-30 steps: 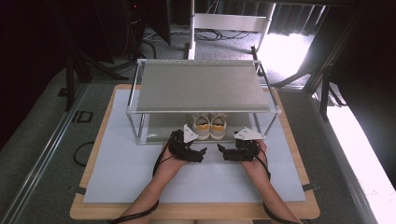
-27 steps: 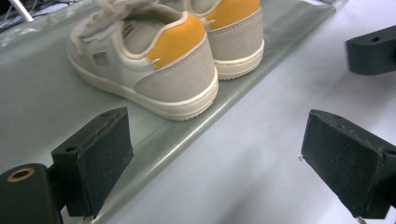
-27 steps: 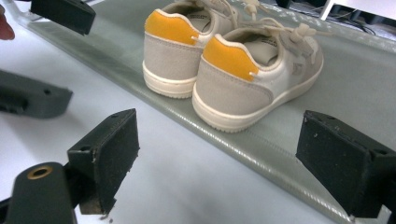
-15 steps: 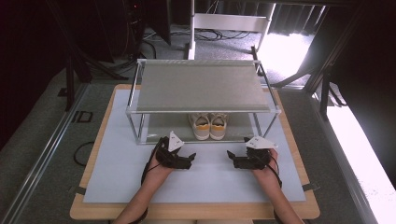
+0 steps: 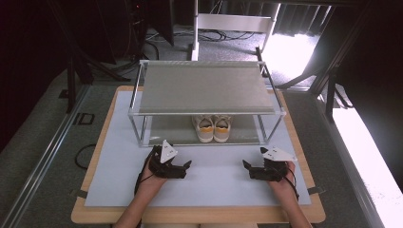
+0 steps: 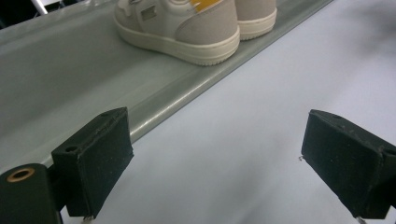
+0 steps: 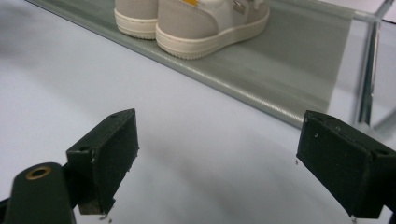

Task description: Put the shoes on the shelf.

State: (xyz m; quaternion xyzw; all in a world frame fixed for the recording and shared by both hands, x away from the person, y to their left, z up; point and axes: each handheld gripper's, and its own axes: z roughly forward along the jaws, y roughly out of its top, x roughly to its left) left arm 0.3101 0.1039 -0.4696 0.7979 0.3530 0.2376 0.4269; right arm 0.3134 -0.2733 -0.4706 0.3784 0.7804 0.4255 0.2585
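A pair of beige shoes with yellow heel patches stands side by side on the lower shelf of a metal rack. The shoes lie ahead of my left gripper, whose jaws stand wide open over bare white mat. In the right gripper view the shoes sit on the grey shelf beyond my right gripper, also open with nothing between its jaws. From above, the left gripper and right gripper rest low over the mat in front of the rack, apart from each other.
The rack's grey lower shelf edge runs just ahead of both grippers. A rack leg rises at the right. The white mat covers a wooden table; a dark floor with cables and stands surrounds it.
Both hands have drawn back from the rack toward the near table edge and spread apart, the left going left and the right going right. The shoes stay on the shelf.
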